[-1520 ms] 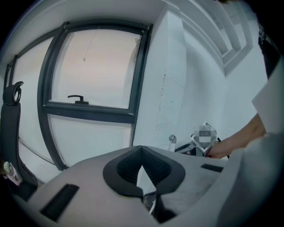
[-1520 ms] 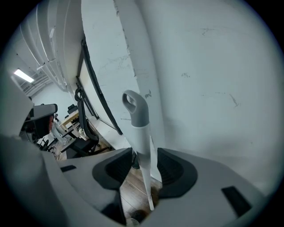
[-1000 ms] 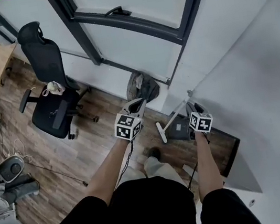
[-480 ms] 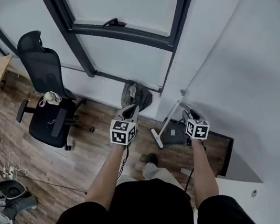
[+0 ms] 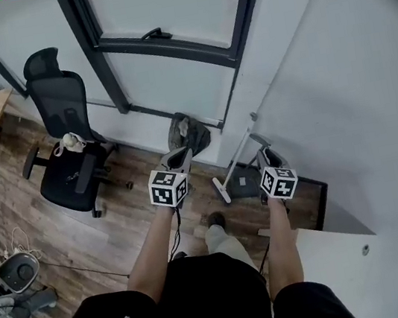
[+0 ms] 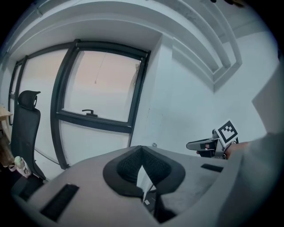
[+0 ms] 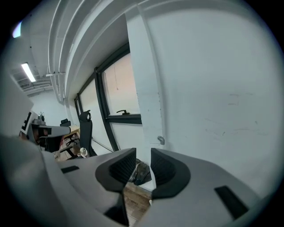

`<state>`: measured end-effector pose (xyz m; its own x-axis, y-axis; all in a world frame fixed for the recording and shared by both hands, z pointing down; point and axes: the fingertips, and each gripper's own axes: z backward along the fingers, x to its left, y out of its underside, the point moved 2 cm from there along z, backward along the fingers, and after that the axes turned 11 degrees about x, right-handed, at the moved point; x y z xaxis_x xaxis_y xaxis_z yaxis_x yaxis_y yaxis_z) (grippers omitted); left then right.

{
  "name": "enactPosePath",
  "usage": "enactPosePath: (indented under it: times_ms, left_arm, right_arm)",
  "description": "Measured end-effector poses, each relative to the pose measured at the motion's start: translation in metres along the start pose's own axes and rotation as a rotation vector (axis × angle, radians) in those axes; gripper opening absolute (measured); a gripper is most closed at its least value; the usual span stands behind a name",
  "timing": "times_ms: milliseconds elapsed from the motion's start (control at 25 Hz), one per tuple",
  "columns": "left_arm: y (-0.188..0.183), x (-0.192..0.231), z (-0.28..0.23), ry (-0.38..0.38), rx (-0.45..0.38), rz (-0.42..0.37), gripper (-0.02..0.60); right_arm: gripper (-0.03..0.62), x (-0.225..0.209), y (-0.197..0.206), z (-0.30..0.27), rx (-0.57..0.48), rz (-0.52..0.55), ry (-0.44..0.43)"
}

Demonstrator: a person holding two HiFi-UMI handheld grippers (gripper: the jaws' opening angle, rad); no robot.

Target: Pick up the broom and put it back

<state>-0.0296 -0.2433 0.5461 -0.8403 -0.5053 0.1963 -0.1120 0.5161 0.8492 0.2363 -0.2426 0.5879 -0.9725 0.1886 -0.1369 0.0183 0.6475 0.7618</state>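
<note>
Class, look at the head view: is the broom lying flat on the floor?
No, the broom stands tilted, its handle top against the wall.

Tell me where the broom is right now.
In the head view, right of centre: the broom leans against the white wall, its head on the floor beside a dark box, right of a dark bag.

floor: wood | on it: office chair, bag, broom, dustpan
</note>
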Motion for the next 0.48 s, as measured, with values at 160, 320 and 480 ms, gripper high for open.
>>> enactPosePath:
  times_ms: [160,320,480]
  left_arm:
    - [0.013,-0.007,0.036,0.001,-0.004,0.030,0.017]
    - [0.028,-0.017,0.073,0.011,-0.007,0.031,0.017]
    - [0.036,-0.024,0.109,0.024,-0.017,0.013,0.017]
  right_arm:
    - [0.087,0.020,0.010,0.035,-0.028,0.000,0.025]
    - [0.067,0.044,0.023,0.072,-0.054,-0.008,0.034]
    - [0.053,0.073,0.033,0.108,-0.094,-0.005,0.039]
